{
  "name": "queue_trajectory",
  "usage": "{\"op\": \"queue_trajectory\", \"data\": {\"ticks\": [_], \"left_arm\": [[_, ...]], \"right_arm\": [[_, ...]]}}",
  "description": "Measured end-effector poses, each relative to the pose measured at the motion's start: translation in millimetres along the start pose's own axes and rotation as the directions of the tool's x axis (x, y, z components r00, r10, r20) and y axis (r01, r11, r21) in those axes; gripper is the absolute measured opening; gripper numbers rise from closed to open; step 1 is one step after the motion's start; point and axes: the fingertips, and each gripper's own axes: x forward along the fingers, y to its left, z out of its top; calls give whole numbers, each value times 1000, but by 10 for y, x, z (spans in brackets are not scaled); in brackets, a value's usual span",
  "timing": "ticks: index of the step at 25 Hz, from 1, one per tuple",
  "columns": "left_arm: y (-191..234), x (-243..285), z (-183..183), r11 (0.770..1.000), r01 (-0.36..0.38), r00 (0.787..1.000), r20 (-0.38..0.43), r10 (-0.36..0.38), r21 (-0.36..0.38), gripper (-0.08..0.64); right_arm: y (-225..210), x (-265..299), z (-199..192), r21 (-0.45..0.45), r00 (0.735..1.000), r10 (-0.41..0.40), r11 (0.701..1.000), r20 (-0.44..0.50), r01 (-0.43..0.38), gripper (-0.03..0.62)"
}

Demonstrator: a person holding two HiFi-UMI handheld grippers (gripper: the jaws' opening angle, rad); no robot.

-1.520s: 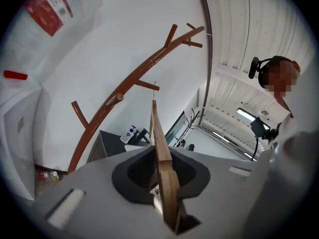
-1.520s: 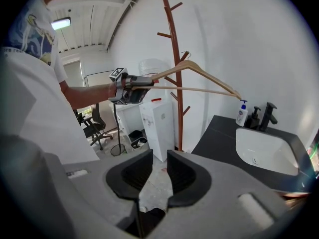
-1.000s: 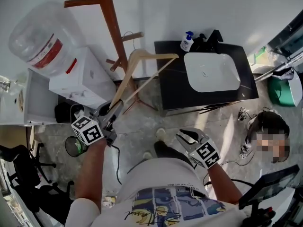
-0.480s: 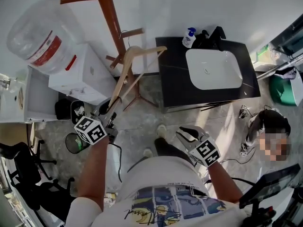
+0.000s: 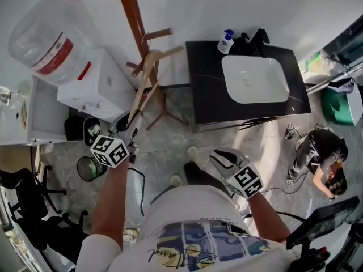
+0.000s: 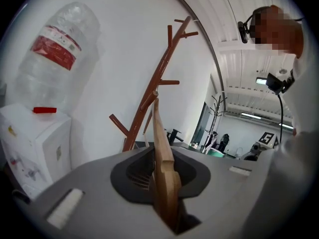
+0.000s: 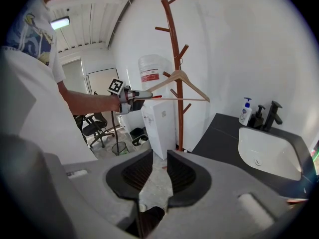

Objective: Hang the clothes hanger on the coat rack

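The brown wooden coat rack (image 5: 131,17) stands against the white wall, with short pegs up its trunk. My left gripper (image 5: 131,129) is shut on one end of the pale wooden hanger (image 5: 146,75). It holds the hanger up so its top lies against the rack beside a peg (image 5: 157,35); whether the hook rests on that peg I cannot tell. In the left gripper view the hanger (image 6: 163,173) runs edge-on from between the jaws to the rack (image 6: 158,81). The right gripper (image 5: 223,159) hangs low by the person's waist, open and empty (image 7: 153,178). The right gripper view shows the hanger (image 7: 180,81), the rack (image 7: 173,49) and the left gripper (image 7: 131,98).
A white water dispenser (image 5: 93,89) with a large bottle (image 5: 46,41) stands left of the rack. A black counter (image 5: 204,89) with a white sink (image 5: 254,79) and soap bottle (image 5: 226,41) is to the right. A waste bin (image 5: 89,169), an office chair (image 5: 25,205) and a crouching person (image 5: 323,157) are on the floor.
My left gripper has sunk a little and rolled. The hanger has swung left toward the rack and now shows nearly edge-on. The right gripper has stayed still.
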Motion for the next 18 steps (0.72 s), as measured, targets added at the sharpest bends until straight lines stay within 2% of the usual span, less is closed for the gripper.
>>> {"op": "queue_trajectory", "data": {"ticks": [8, 15, 18], "left_arm": [[108, 7, -32, 995, -57, 998, -14, 59, 81, 60], [146, -146, -119, 990, -97, 994, -36, 101, 103, 126], [147, -285, -142, 987, -112, 992, -41, 117, 114, 141]], "right_arm": [[81, -75, -65, 7, 1000, -22, 1000, 4, 22, 89], [197, -133, -93, 6, 999, -40, 999, 26, 40, 89], [262, -151, -132, -3, 999, -41, 999, -2, 41, 89]]}}
